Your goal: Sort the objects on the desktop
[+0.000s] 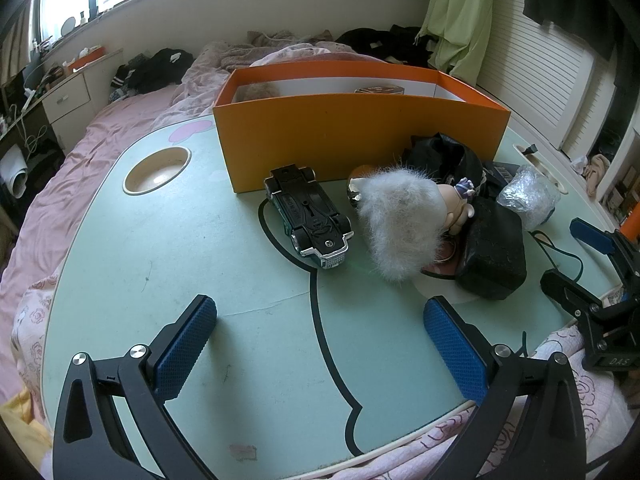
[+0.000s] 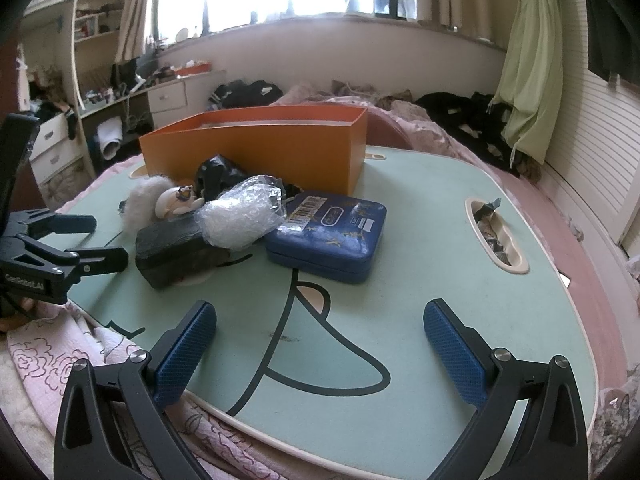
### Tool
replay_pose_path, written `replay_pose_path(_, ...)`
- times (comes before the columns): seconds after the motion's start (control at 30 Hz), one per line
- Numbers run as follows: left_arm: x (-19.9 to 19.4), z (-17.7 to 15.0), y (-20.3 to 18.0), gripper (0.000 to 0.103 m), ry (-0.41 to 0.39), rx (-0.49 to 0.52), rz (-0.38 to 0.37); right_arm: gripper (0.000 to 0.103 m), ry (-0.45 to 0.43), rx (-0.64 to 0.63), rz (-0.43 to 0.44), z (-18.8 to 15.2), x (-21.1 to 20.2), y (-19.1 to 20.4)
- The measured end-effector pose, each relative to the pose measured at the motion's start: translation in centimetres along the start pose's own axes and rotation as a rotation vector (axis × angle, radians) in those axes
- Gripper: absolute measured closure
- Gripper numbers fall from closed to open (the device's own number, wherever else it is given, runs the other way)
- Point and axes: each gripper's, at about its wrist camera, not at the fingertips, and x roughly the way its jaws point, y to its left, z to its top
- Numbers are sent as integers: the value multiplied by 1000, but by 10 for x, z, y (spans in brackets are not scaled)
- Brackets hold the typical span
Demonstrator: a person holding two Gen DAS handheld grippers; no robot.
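Note:
An orange box (image 1: 360, 140) stands at the back of a pale green lap table (image 1: 160, 260); it also shows in the right wrist view (image 2: 256, 152). In front of it lie an upside-down toy car (image 1: 310, 216), a white-haired doll (image 1: 400, 224), a black block (image 1: 494, 252), a black bag (image 1: 444, 156) and a wad of clear plastic (image 1: 528, 194). The right wrist view adds a blue tin (image 2: 328, 236). My left gripper (image 1: 320, 340) is open and empty, short of the car. My right gripper (image 2: 320, 344) is open and empty, short of the tin.
The table rests on a pink bed (image 1: 60, 200). It has a round cup hole (image 1: 158, 174) at the left and a slot with scraps (image 2: 496, 236) at the right. The box holds a brown thing (image 1: 260, 90) and a small tin (image 1: 378, 89).

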Motion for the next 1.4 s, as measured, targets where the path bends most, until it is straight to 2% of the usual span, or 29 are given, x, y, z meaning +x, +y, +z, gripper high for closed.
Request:
replay_pose_path(0.23, 0, 0, 0, 0, 0, 3, -4, 0, -11, 15, 26, 2, -3, -5)
replay_pose_path(0.33, -1, 0, -1, 0, 1, 5, -7, 0, -18, 116, 56, 12, -6, -23)
replay_pose_path(0.43, -1, 0, -1, 0, 1, 6, -8, 0, -49, 268, 110, 35, -7, -47)
replay_pose_path(0.47, -1, 0, -1, 0, 1, 7, -9, 0, -46, 309, 107, 44, -4, -54)
replay_pose_path(0.53, -1, 0, -1, 0, 1, 8, -10, 2, -7, 338, 40, 61, 8, -60)
replay_pose_path(0.57, -1, 0, -1, 0, 1, 9, -11, 4, 29, 321, -19, 70, 19, -59)
replay_pose_path(0.63, -1, 0, -1, 0, 1, 9, -12, 6, 77, 290, -74, 77, 32, -55)
replay_pose_path(0.8, -1, 0, -1, 0, 2, 15, -17, 6, 153, 143, -56, 78, 48, -23)
replay_pose_path(0.87, -1, 0, -1, 0, 1, 15, -17, 6, 154, 108, -48, 76, 49, -13)
replay_pose_path(0.97, -1, 1, -1, 0, 2, 16, -21, 9, 226, 93, -41, 69, 66, -10)
replay_pose_path(1.03, -1, 1, -3, 0, 1, 19, -18, 12, 221, 67, -64, 67, 68, -8)
replay_pose_path(1.07, -2, 1, -3, 0, 2, 18, -20, 17, 217, 62, -71, 66, 66, -8)
replay_pose_path(1.13, -2, 1, -2, 0, 2, 18, -22, 35, 197, 57, -64, 62, 62, -9)
replay_pose_path(1.27, -2, 1, -1, 0, 2, 21, -24, 37, 163, 57, -48, 55, 54, -13)
replay_pose_path(1.4, -2, 1, -1, 0, 2, 23, -27, 37, 102, 105, 12, 49, 40, -22)
